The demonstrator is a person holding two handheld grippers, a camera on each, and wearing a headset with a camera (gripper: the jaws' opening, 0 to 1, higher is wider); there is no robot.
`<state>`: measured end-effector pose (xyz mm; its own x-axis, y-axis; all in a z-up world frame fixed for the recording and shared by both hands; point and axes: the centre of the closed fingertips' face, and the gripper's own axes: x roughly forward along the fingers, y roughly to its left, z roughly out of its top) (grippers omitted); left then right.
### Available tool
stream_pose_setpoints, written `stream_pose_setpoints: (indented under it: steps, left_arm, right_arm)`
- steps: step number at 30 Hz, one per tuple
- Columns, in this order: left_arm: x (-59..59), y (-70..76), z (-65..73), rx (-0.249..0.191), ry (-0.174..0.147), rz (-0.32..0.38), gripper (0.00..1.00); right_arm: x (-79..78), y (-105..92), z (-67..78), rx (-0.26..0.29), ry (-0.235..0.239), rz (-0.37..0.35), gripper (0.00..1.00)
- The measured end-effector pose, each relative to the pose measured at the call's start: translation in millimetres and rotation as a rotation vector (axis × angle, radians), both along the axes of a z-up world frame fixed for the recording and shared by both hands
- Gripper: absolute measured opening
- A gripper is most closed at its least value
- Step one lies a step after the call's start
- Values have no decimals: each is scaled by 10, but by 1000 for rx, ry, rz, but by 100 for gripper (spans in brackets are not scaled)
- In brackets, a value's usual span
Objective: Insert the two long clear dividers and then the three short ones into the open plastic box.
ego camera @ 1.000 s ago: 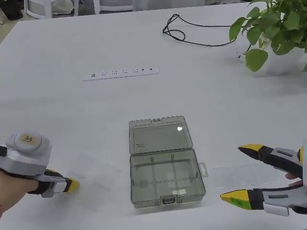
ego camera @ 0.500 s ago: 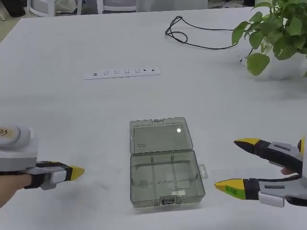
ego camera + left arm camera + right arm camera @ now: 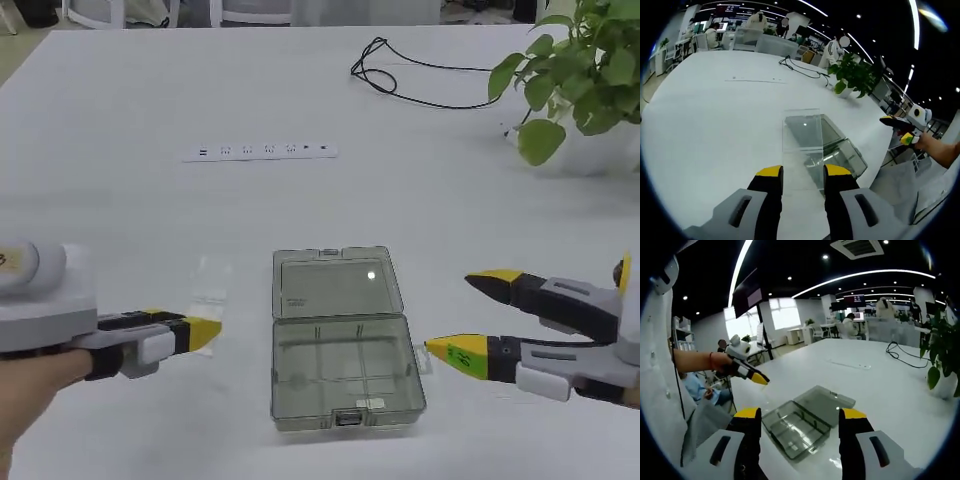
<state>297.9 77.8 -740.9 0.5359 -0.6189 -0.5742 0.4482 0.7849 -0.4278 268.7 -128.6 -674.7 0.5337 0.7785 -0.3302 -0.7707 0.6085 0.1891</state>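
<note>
While the left gripper (image 3: 801, 172) pinches a clear divider (image 3: 801, 137) by its lower edge, jaws drawn in on the sheet, the right gripper (image 3: 470, 316) hangs spread with nothing between its jaws. The divider stands up from the left jaws and points toward the box (image 3: 300, 418), which lies open on the table (image 3: 120, 200) between the two grippers, lid flat behind the base. The left gripper is near the box's left side but apart from it. The right one is just beside the right wall. Faint lines cross the base, and I cannot tell whether they are seated dividers or moulded slots, nor whether the held piece is a long or a short one.

Risks, as I judge them: the sheet looks thin and slick and is held by a narrow strip at one edge, so it may pivot or slip in the jaws as it swings over the box. Being clear, its edges are hard to see against the grey base, and a small miss at the wall slots would leave it cocked or jammed. Pushing then could bend it or shove the light box across the table, since nothing pins the box. The right gripper is close enough to steady the wall, but a careless move there could nudge the box off line
</note>
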Motion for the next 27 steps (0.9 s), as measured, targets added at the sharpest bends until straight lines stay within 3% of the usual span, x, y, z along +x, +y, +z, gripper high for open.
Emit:
stream_pose_setpoints:
  steps: [8, 14, 22, 27]
  left_arm:
    - [-64, -348, 226, -89, -47, -34, 30]
    - [-123, -631, 390, -152, -84, -66, 30]
    - [-190, -898, 510, -189, -119, -106, 30]
    - [-205, -996, 532, -171, -146, -142, 30]
  right_arm:
    - [39, 222, 245, 69, 8, -17, 55]
    - [64, 400, 304, 98, 61, -45, 47]
    - [104, 560, 282, 124, 117, -112, 31]
    - [85, 672, 243, 161, 174, -126, 25]
